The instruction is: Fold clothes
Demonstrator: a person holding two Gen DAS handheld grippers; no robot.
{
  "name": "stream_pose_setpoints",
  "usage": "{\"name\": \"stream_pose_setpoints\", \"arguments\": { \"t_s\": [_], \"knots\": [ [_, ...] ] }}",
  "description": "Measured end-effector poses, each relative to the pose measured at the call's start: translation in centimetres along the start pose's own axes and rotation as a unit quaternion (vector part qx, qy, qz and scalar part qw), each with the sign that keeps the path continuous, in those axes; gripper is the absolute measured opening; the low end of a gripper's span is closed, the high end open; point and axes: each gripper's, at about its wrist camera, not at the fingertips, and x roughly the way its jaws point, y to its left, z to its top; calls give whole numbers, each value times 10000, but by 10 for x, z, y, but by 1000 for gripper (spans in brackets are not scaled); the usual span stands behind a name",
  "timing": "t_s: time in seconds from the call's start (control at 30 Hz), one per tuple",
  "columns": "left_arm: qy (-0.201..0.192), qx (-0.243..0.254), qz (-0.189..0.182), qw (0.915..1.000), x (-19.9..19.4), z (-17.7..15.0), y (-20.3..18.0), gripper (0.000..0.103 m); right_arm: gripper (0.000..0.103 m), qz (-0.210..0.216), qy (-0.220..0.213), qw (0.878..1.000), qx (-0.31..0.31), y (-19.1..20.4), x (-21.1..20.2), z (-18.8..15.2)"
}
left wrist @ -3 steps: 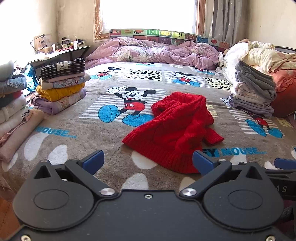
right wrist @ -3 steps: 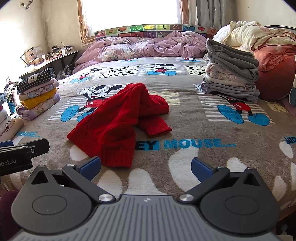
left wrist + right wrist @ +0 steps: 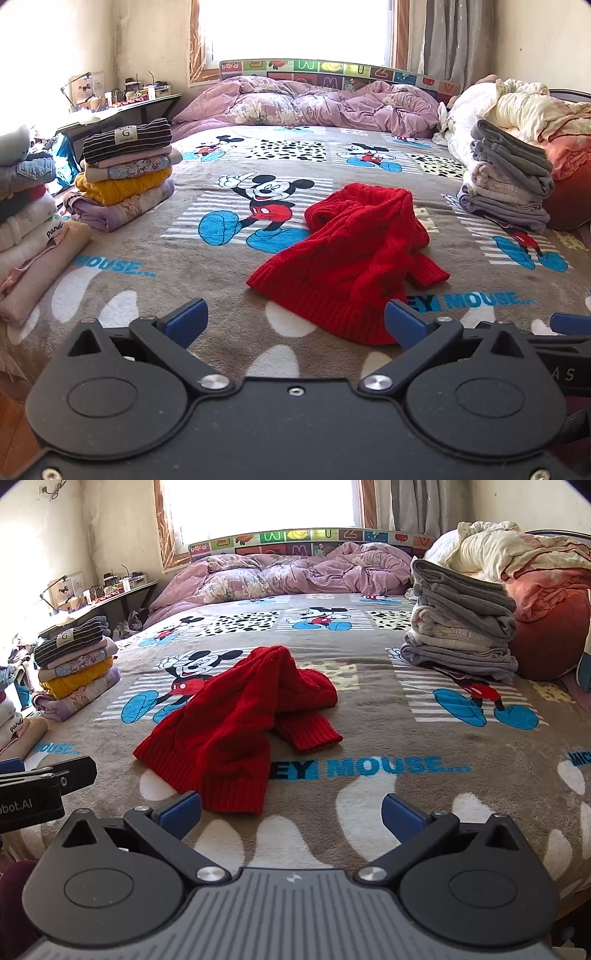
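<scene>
Item: red cable-knit sweater (image 3: 354,258), crumpled mid-bed (image 3: 147,295), soft, floppy, likely bulky; I would grip its ribbed hem (image 3: 221,786); both my left gripper (image 3: 295,325) and right gripper (image 3: 291,812) fingers wide, empty.

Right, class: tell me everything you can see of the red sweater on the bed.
The red sweater is a chunky cable knit with ribbed hem and cuffs. It lies crumpled and unfolded mid-bed on the Mickey Mouse blanket, hem towards the cameras, one sleeve cuff sticking out sideways. Neither claw touches it.
</scene>
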Motion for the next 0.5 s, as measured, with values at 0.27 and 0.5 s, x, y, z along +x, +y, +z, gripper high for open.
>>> {"name": "stream_pose_setpoints", "arguments": {
  "t_s": [0.27,0.5],
  "knots": [
    [-108,243,186,9995,-6,-1,-5,103,103,90,5,9999,90,-9,4,1],
    [-84,312,245,9992,-5,-2,-11,103,103,82,-75,9999,11,-1,-2,0]
  ]
}}
